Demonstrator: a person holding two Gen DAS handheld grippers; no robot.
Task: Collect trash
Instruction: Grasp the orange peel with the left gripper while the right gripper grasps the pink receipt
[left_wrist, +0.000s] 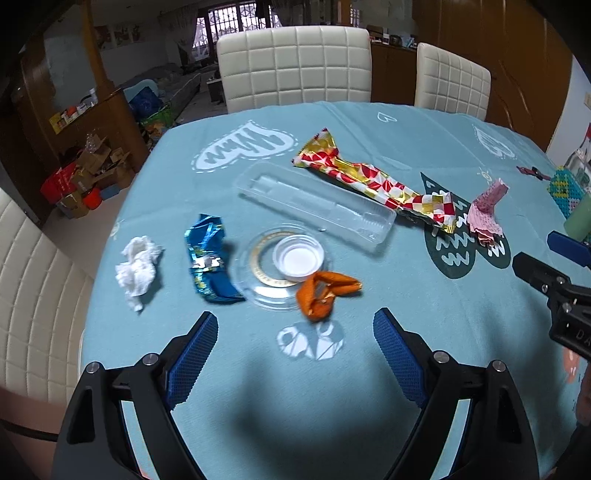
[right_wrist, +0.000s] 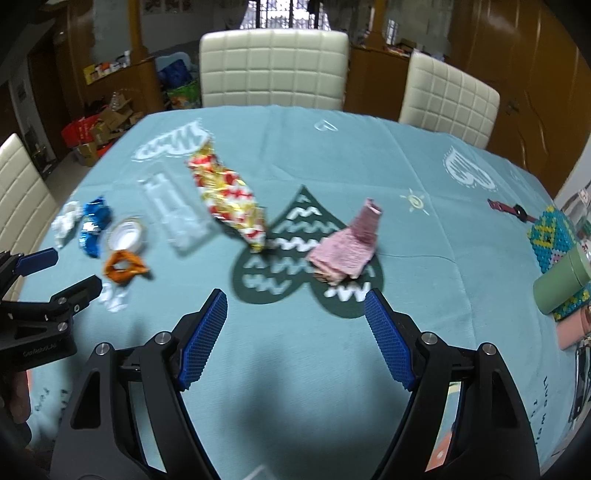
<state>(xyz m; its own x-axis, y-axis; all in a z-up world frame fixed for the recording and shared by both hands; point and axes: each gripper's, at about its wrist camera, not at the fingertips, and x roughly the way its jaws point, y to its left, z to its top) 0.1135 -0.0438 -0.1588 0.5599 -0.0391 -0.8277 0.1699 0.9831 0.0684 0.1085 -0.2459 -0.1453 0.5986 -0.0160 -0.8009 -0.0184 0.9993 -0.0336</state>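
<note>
- The left gripper (left_wrist: 295, 328) is seen with its jaws spread wide above the teal tablecloth (left_wrist: 388, 317); nothing is held between the blue pads (left_wrist: 195, 354).
- Just ahead of it, an orange wrapper (left_wrist: 323, 293) is found lying against the rim of a clear round lid (left_wrist: 258, 254), on which a small white cap (left_wrist: 298, 261) rests.
- To the left of the lid a crumpled blue foil wrapper (left_wrist: 210, 254) is laid, and further left a wad of white tissue (left_wrist: 136, 267).
- Behind the lid a clear plastic tray (left_wrist: 314, 206) is placed at a slant, with a long red, white and gold wrapper (left_wrist: 369, 181) beyond it.
- The right gripper (right_wrist: 295, 321) is likewise held wide open and empty, over bare cloth near a dark heart print (right_wrist: 306, 258).
- Just ahead of it, folded pink paper (right_wrist: 347, 247) is seen lying on that print.
- At the right edge a green cup (right_wrist: 561, 284) is seen beside a beaded item (right_wrist: 550, 236), with a dark red watch (right_wrist: 513, 210) further back.
- Cream padded chairs (left_wrist: 295, 66) are set around the table.
</note>
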